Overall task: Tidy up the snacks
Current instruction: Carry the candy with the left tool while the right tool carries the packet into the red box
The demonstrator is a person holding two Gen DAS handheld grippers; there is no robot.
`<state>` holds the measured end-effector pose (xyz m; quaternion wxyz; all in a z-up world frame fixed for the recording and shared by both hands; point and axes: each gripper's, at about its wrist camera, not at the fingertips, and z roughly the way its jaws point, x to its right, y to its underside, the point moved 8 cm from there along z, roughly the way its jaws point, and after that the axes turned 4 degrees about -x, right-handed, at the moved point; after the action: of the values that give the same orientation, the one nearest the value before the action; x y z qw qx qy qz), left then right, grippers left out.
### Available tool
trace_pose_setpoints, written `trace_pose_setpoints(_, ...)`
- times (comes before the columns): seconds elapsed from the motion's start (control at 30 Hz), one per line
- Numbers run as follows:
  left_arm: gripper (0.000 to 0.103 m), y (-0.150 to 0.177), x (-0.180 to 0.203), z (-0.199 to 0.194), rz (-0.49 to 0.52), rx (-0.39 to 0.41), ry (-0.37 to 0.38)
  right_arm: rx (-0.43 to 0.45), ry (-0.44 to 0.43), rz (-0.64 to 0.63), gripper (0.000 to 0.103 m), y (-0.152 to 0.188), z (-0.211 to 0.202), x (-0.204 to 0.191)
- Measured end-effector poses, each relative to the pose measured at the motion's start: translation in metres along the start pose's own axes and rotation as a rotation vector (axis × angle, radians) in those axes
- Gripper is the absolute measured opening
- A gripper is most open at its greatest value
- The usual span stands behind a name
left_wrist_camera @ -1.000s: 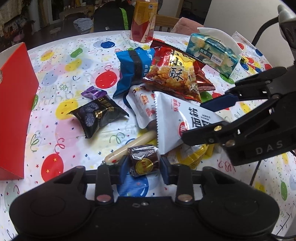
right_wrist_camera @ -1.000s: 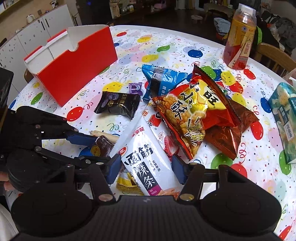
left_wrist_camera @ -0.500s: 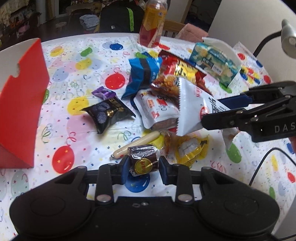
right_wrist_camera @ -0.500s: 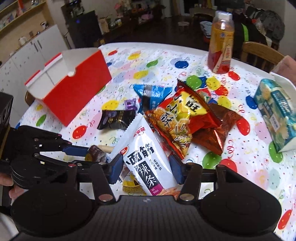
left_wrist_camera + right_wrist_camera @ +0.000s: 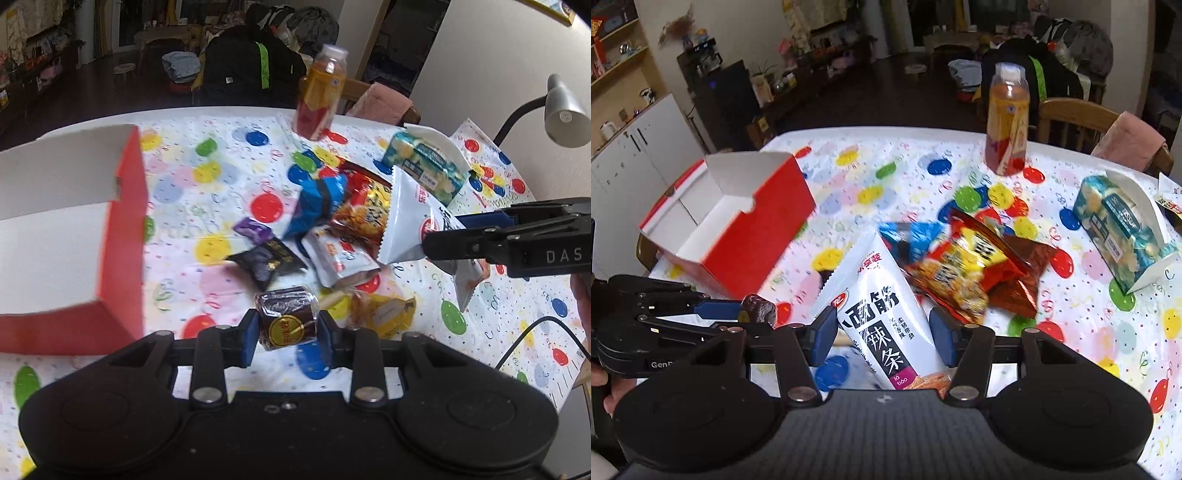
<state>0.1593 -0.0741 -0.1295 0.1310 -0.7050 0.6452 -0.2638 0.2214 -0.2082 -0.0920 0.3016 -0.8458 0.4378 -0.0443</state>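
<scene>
Two handheld grippers hang above a desk covered in a balloon-print cloth. The left gripper has its jaws pinching a small dark wrapped cake, lifted clear of the desk. The right gripper has its jaws pinching a tall white snack bag near its lower end, also lifted. An open red box stands to the left, apparently empty. More snacks lie heaped in the desk's middle: a blue packet, a red-and-yellow bag, a black packet.

Risks, as a judgement: the white bag is held low, so its top may flop or slip. It looks long for the box and could catch the rim. Both grippers heading to the box together could collide. A bottle stands behind, upright.
</scene>
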Motion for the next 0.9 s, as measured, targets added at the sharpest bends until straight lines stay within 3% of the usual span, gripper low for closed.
trace_pose_setpoints(0.5,0.031,-0.014,-0.103,-0.067,-0.012,0.069,-0.040,0.032,-0.046,0.005,0.054,-0.054,0.029,-0.135)
trace_pose_setpoints(0.9,0.031,-0.028,-0.203,-0.086,-0.055,0.091,-0.142,0.016,-0.069,-0.013,0.054,-0.096,0.080,-0.221)
